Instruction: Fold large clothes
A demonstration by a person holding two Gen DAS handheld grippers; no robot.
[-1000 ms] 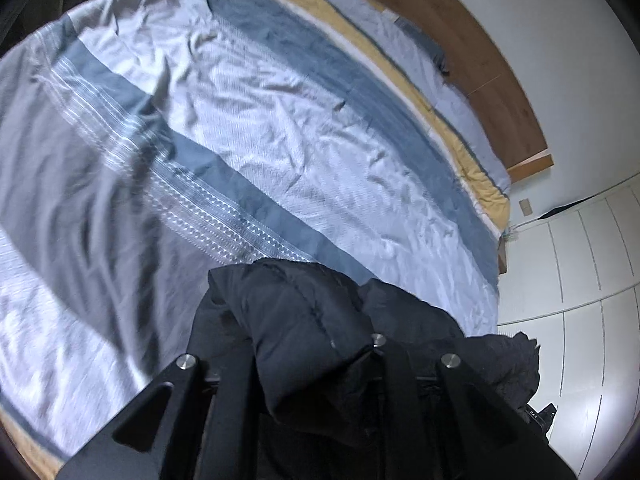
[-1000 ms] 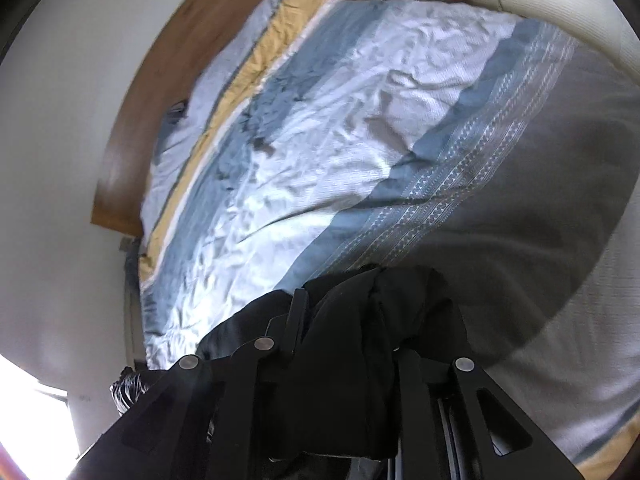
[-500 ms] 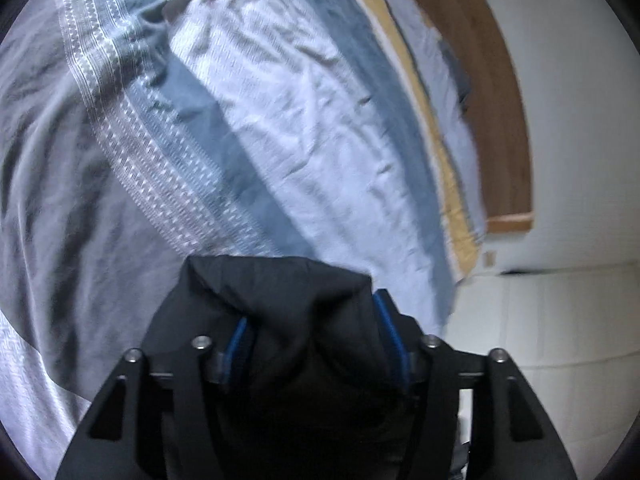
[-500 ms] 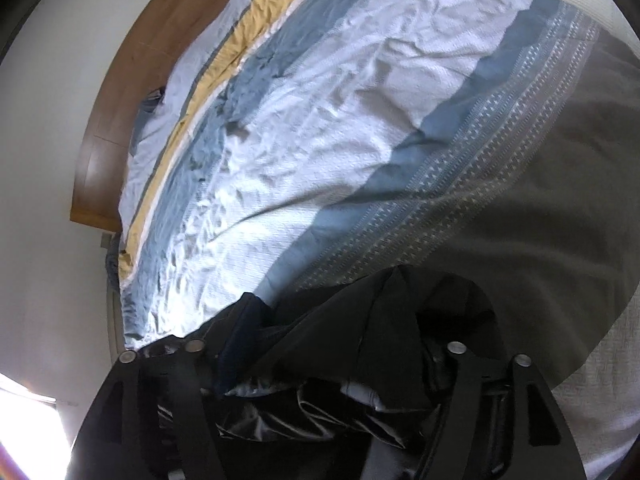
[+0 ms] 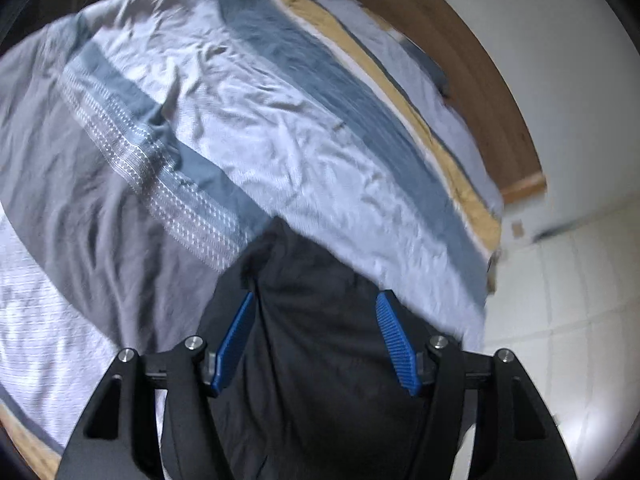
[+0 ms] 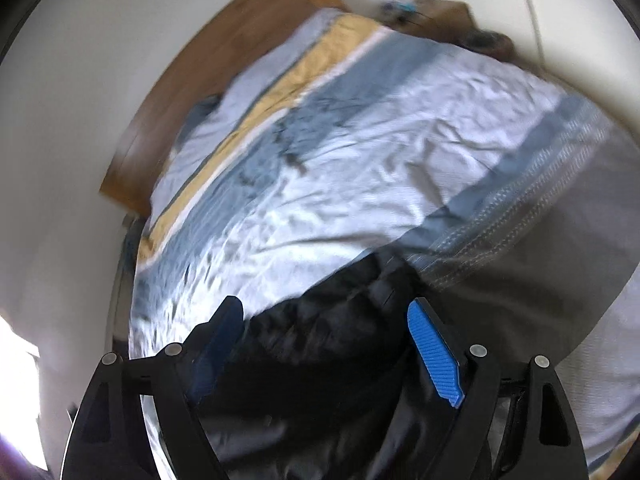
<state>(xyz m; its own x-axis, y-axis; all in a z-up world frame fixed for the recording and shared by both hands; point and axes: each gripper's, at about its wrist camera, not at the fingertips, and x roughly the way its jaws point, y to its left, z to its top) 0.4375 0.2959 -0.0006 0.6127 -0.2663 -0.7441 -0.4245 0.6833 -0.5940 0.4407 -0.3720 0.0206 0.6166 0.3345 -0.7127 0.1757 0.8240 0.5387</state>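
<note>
Black jacket point(image 5: 316, 344) seen; bedspread point(image 5: 280, 120) striped in white, blue, grey, yellow w/ dotted band; blue pads point(image 5: 394, 340); brown headboard point(image 6: 224, 80).

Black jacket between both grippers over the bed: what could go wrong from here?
1. Both the left gripper and right gripper stand open with the black jacket only loose between the blue pads, so it may drop in a heap.
2. The striped bedspread is wrinkled; a fold laid there could come out uneven.
</note>
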